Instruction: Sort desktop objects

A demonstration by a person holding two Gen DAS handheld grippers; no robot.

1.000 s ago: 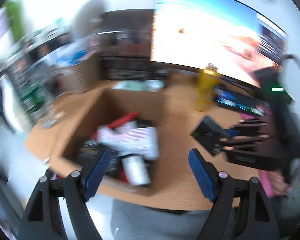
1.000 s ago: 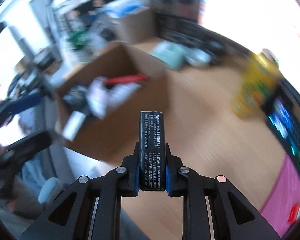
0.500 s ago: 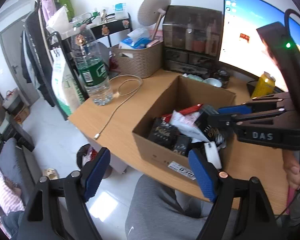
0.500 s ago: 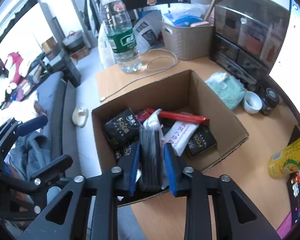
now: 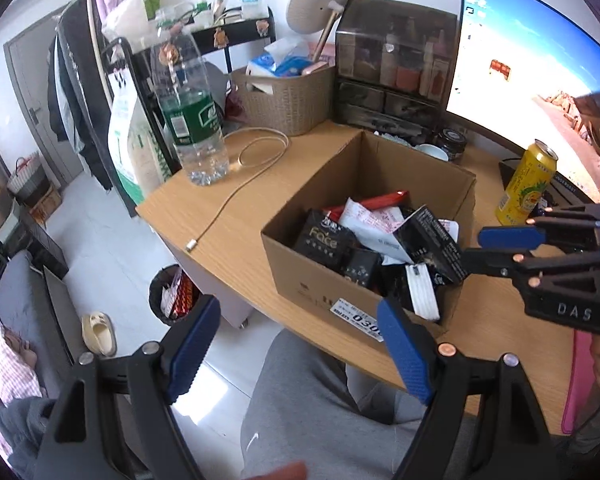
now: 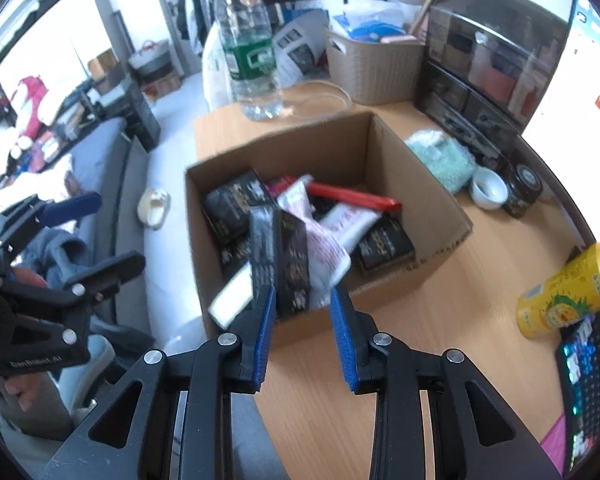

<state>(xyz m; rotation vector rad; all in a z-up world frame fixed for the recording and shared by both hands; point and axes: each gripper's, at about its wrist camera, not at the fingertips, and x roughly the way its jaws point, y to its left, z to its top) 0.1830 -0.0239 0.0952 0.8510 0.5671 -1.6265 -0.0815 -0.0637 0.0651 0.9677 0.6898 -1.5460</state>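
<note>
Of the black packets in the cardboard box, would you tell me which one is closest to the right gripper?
The tall black packet standing on end at the box's near wall, just beyond the open right gripper. The other black packets lie deeper in the cardboard box.

Cardboard box (image 6: 384, 152) sits mid-frame on desk (image 6: 440, 312), packets piled inside. Water bottle (image 6: 250, 40) and basket (image 6: 374, 68) stand behind it at upper centre; drawer unit (image 6: 488, 64) upper right. Can (image 6: 568, 288) stands at right edge, keyboard (image 6: 584, 364) below it.
</note>
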